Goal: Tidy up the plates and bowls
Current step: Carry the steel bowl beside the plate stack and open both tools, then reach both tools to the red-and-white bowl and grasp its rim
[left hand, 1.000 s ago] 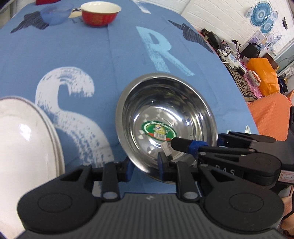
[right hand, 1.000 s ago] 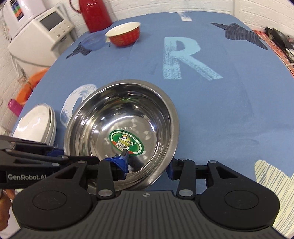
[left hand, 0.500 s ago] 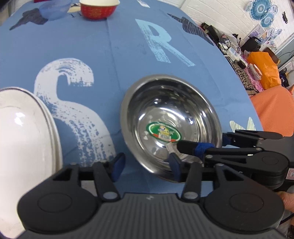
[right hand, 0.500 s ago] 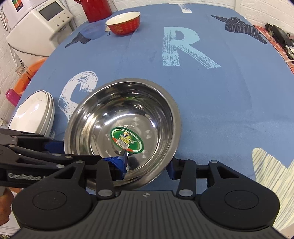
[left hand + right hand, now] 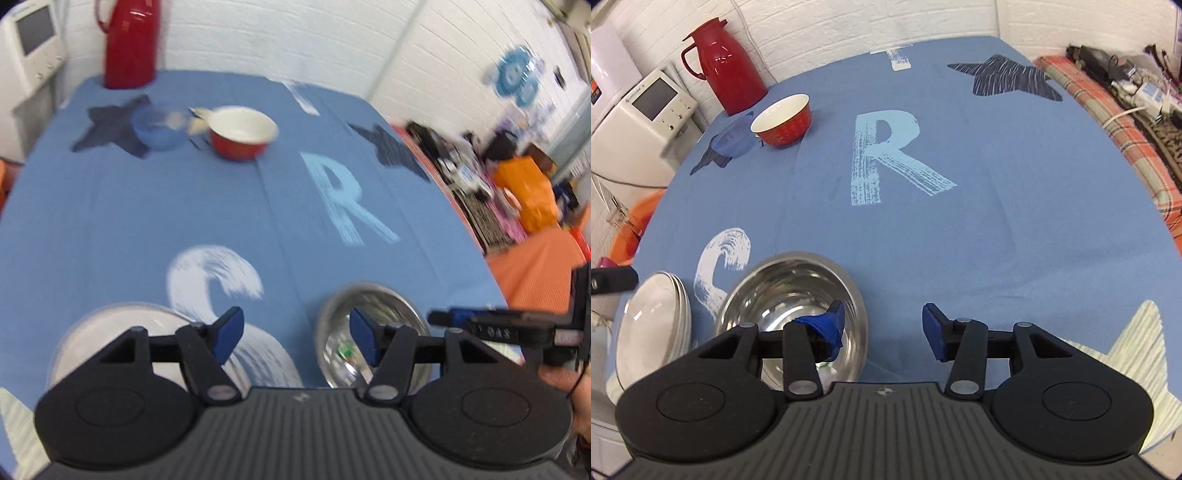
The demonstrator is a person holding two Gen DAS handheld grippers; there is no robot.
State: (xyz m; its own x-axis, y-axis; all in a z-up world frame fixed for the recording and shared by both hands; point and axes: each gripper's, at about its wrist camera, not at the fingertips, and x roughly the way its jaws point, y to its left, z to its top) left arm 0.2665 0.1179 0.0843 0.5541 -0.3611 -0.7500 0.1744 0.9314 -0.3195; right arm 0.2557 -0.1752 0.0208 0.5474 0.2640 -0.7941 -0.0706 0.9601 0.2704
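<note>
left gripper [image 5: 295,334]: jaws wide apart, empty | right gripper [image 5: 882,326]: jaws wide apart, empty | steel bowl [image 5: 783,291]: on blue tablecloth [image 5: 923,236], just beside white plates [image 5: 650,325] | red bowl [image 5: 783,120]: far side

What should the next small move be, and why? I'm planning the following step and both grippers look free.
Probably reach the right gripper across the tablecloth toward the red bowl. Both grippers are open and hold nothing, the steel bowl sits beside the white plates, and the red bowl and blue bowl remain at the far side.
</note>
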